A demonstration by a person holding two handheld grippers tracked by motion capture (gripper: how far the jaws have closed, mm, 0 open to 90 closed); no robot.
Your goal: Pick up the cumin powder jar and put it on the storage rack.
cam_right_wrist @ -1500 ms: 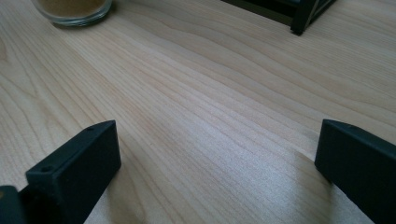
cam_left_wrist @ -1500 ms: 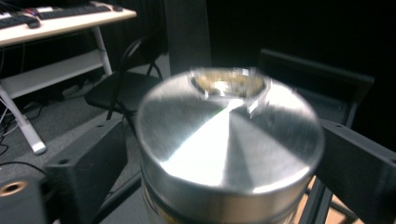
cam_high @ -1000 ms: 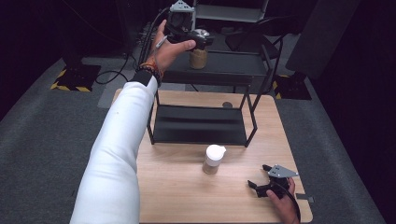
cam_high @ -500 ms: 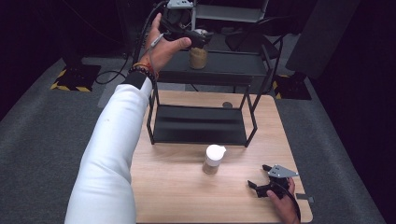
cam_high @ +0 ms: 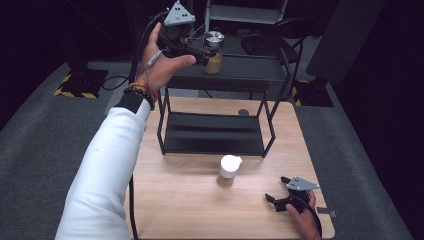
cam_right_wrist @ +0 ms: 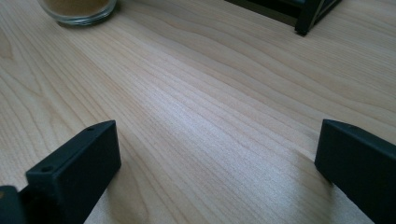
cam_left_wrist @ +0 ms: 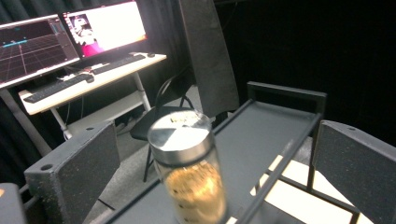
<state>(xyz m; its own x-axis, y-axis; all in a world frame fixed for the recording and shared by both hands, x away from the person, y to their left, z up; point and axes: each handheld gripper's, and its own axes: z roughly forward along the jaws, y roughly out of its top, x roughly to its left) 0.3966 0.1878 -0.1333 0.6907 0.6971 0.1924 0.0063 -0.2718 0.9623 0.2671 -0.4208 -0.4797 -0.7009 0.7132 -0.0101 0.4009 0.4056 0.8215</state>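
Resting at five o'clock on the table (cam_high: 165,210), my right gripper (cam_high: 281,198) sits idle, jaws spread wide over bare wood and holding nothing. At the table's middle a second jar with a white lid (cam_high: 229,170) stands alone, just in front of the rack's lower shelf (cam_high: 212,134).

Farther out, at twelve o'clock, my left gripper (cam_high: 207,50) is raised to the rack's top shelf (cam_high: 240,70). Its jaws stand apart on either side of the jar with the metal lid (cam_left_wrist: 187,172), not touching the glass; that jar stands upright on the shelf close to its near rail.

Assessment: glass wall, smooth and likely slippery, breakable if knocked against the rail. It is partly filled with tan powder, so moderate weight, sitting low. I would grip the straight glass body below the lid, not the lid itself, squarely and firmly.
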